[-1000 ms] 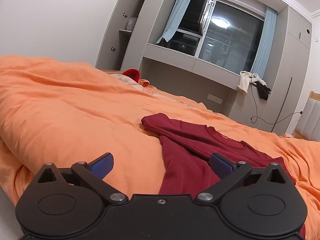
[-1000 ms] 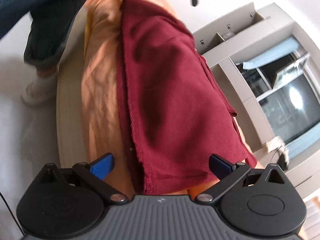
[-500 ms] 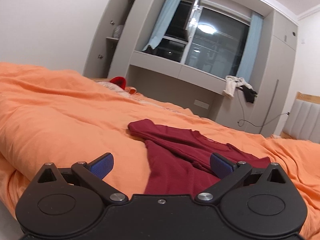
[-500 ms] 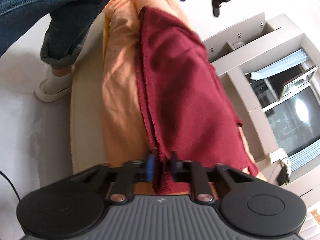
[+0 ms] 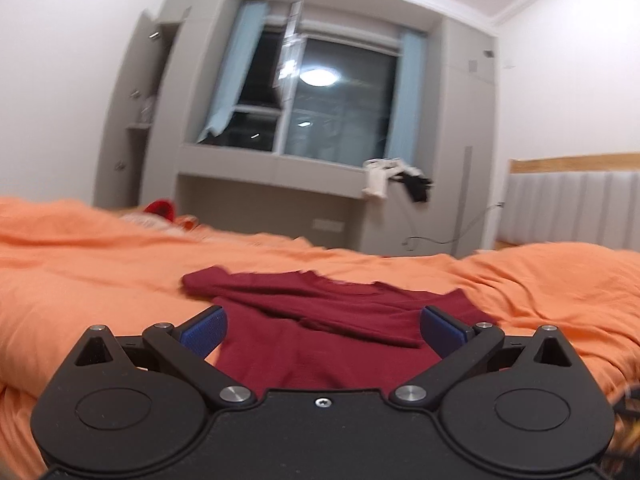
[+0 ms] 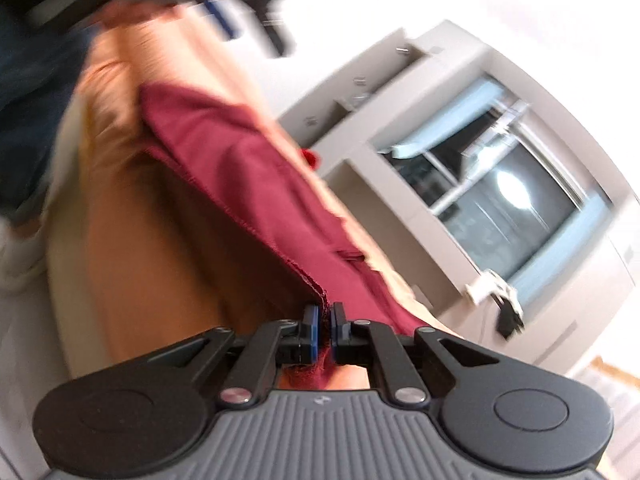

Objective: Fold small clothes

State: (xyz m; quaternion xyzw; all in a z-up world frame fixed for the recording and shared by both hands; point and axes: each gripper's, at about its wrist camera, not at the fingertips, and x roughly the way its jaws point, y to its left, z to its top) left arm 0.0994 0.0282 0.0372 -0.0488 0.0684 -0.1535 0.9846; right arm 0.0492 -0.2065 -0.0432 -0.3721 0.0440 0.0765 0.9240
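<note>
We see a dark red shirt (image 5: 320, 320) lying spread on the orange duvet (image 5: 80, 280) of the bed, its sleeves stretched out to either side and its lower part reaching toward us. Our left gripper (image 5: 322, 326) hangs just above the near part of the shirt with its jaws wide apart, the blue pads (image 5: 204, 326) flanking the cloth and gripping nothing. From the right wrist, our right gripper (image 6: 325, 330) has its jaws drawn narrow and pinched on the shirt's hem edge (image 6: 320, 296), the red cloth running away from the pads across the duvet (image 6: 160, 260). That view is blurred. Behind the bed stands a grey built-in cabinet (image 5: 280, 184) around a dark window (image 5: 340, 100) with pale blue curtains (image 5: 236, 80), and some white and black garments (image 5: 396, 180) hang off its ledge.
</note>
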